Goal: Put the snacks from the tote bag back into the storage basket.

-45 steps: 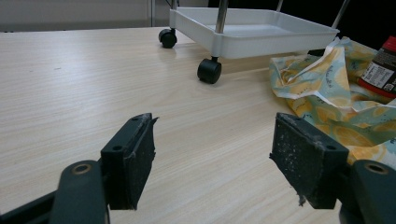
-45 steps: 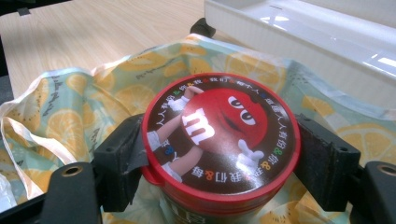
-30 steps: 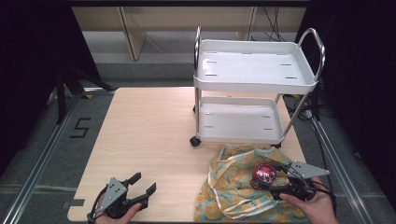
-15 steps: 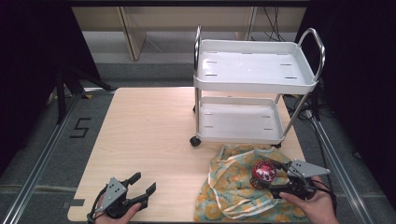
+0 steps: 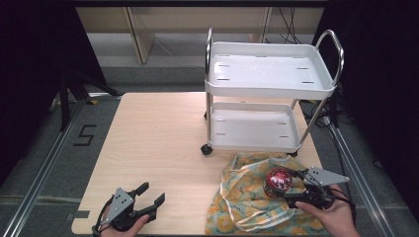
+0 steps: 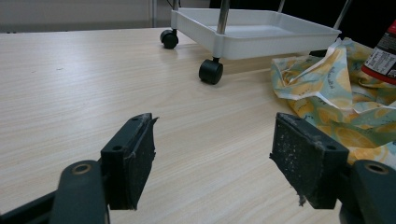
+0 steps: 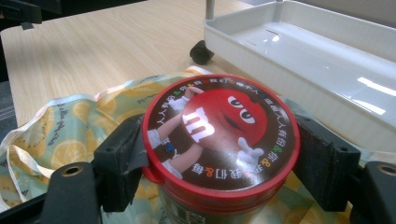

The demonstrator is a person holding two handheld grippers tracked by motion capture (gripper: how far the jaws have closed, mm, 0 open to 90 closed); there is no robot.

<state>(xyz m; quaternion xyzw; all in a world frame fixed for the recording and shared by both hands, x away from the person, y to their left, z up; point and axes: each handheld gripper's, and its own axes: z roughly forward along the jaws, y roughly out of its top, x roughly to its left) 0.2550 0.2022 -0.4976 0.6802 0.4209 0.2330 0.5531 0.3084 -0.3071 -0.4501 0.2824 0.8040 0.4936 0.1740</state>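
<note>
A round candy canister with a red lid printed with a cartoon character (image 7: pixel 219 135) stands on a crumpled yellow-and-green lemon-print cloth bag (image 5: pixel 247 202) at the near right corner of the pale wooden table (image 5: pixel 158 143). The right gripper (image 5: pixel 289 183) has its black fingers (image 7: pixel 123 154) pinching the canister at the lid rim, one on each side.

The hold looks risky: the fingers press on the curved lid edge rather than the body, so the canister could slip, or tilt on the soft, uneven cloth beneath it. The bag's loose folds and handles might also snag on it and be dragged along. A two-tier white plastic cart with chrome handles and black castors (image 5: pixel 267 94) stands just behind the bag, close enough for a careless lift to knock its lower tray.

The right hand (image 5: pixel 328 215) comes in from the bottom right, holding its gripper low and roughly level, pointing left toward the canister. The left gripper (image 5: pixel 148 200) rests near the table's front left edge, well apart from the bag, its fingers (image 6: pixel 133 156) spread with nothing between them.
</note>
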